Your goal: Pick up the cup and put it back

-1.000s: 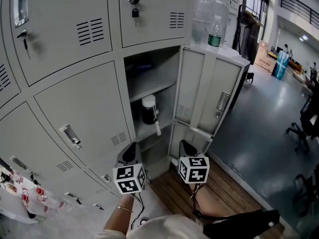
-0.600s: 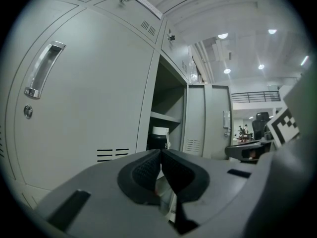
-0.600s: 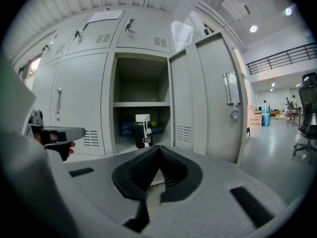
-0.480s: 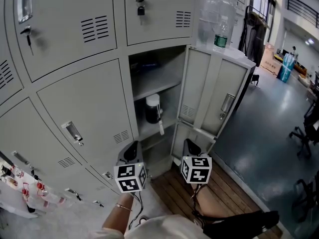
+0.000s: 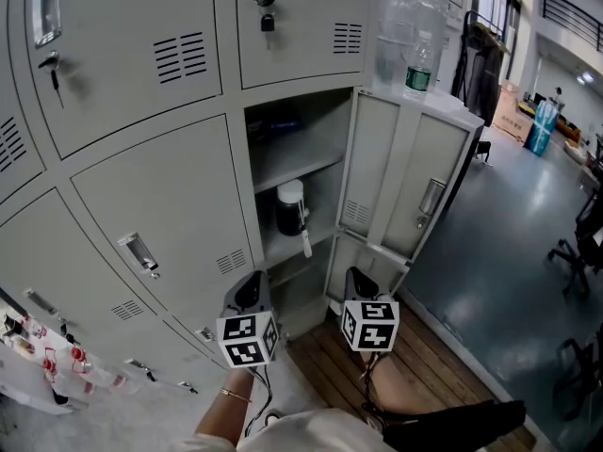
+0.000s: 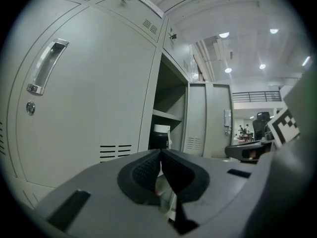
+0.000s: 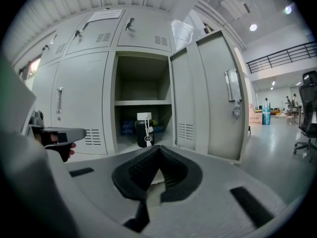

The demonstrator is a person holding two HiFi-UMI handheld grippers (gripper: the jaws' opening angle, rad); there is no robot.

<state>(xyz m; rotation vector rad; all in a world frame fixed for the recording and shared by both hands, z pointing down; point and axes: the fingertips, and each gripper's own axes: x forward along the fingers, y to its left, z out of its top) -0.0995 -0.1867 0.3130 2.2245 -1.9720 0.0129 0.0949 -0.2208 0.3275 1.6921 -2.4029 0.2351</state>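
Note:
The cup (image 5: pixel 290 207) is black with a white lid and a white strap, and stands upright on the lower shelf of the open locker (image 5: pixel 325 121). It also shows in the left gripper view (image 6: pixel 160 135) and the right gripper view (image 7: pixel 144 131). My left gripper (image 5: pixel 250 286) is low in front of the lockers, below and left of the cup, with its jaws shut on nothing (image 6: pixel 160 152). My right gripper (image 5: pixel 355 281) is beside it, below and right of the cup, also shut and empty (image 7: pixel 158 148). Both are well short of the cup.
The locker door (image 5: pixel 405 172) stands open to the right, with a water bottle (image 5: pixel 417 67) above it. Shut lockers fill the left; a padlock (image 5: pixel 267 19) hangs above. Blue things (image 7: pixel 128 128) lie behind the cup. Wooden boards (image 5: pixel 424 365) are underfoot; office chairs (image 5: pixel 577 243) stand far right.
The head view has shifted slightly, so the locker sits a little further right in frame. Both grippers stay shut and in almost the same place.

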